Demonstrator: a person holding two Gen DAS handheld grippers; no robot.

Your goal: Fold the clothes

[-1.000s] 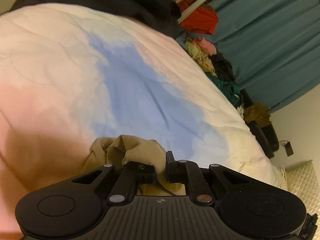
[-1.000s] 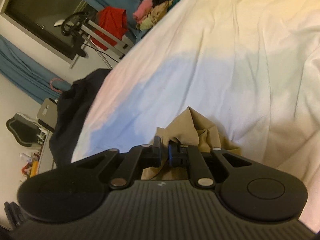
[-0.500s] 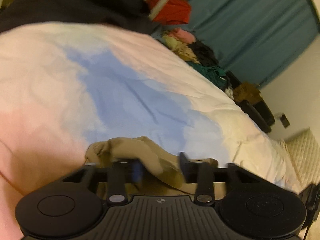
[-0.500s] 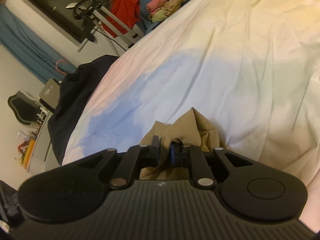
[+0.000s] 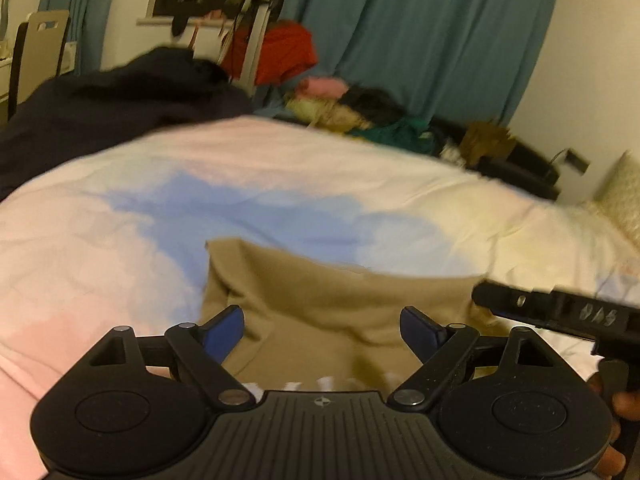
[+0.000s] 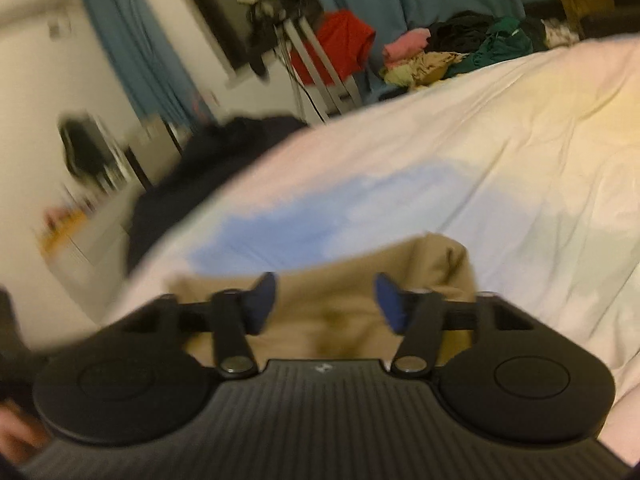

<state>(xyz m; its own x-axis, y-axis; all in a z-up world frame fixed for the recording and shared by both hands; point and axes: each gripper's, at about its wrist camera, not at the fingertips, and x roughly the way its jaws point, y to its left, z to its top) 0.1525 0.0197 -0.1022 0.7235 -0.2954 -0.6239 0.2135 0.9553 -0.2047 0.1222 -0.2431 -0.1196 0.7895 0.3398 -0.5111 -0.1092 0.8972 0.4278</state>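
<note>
A tan garment lies spread on the pastel bedspread, just ahead of both grippers. My left gripper is open, its blue-padded fingers apart above the garment's near edge, holding nothing. My right gripper is open too, just above the tan garment in the right wrist view. The right gripper's black body also shows at the right of the left wrist view. Both views are motion-blurred.
A dark garment lies at the bed's far left edge. A pile of clothes sits beyond the bed by the teal curtain. A red cloth hangs on a rack. A quilted pillow is at the right.
Both grippers were shut on the bunched tan garment; they have opened and let it go. The garment now lies spread flat. Both cameras tilted up toward the room.
</note>
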